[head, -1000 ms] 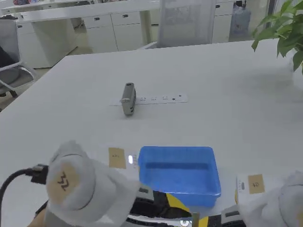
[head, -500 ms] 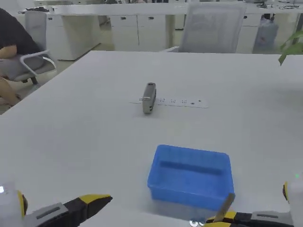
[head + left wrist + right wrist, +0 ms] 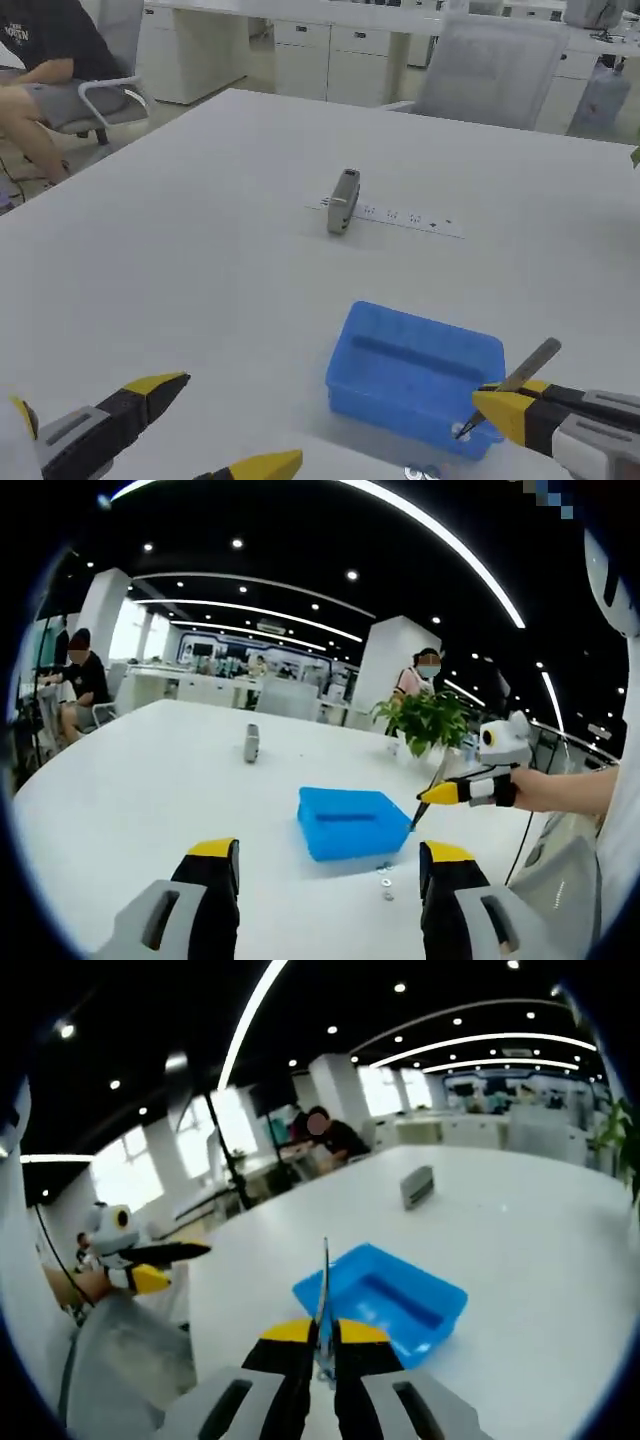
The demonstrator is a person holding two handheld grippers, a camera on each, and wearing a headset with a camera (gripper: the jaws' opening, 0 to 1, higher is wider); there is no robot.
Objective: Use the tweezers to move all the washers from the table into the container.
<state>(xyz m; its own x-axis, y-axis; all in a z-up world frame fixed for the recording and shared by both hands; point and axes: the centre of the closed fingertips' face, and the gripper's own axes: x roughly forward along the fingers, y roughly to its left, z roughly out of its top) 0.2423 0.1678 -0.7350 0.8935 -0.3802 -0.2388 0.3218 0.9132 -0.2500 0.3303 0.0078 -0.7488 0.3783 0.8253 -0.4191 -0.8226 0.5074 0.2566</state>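
Head view has the blue container (image 3: 400,405) sitting on the white worktop (image 3: 200,260), toward the near edge; further back there's a grey adapter (image 3: 343,200) standing at the end of a flat power strip (image 3: 410,217). The right gripper (image 3: 505,410) comes in from the lower right, its yellow fingers (image 3: 500,405) clamped tight on the tweezers (image 3: 520,372); the tweezers slant down with the tip at the container's near right corner, can't tell if it's actually touching. The left gripper (image 3: 215,422) is low on the left with its fingers spread wide, nothing in them.

In the left gripper view a few small washers (image 3: 385,882) lie on the worktop just in front of the container, between it and the camera. The right gripper view shows the tweezers sticking straight up out of the pinched fingers, container just beyond; a person sits in a chair (image 3: 100,95) well off to the side.
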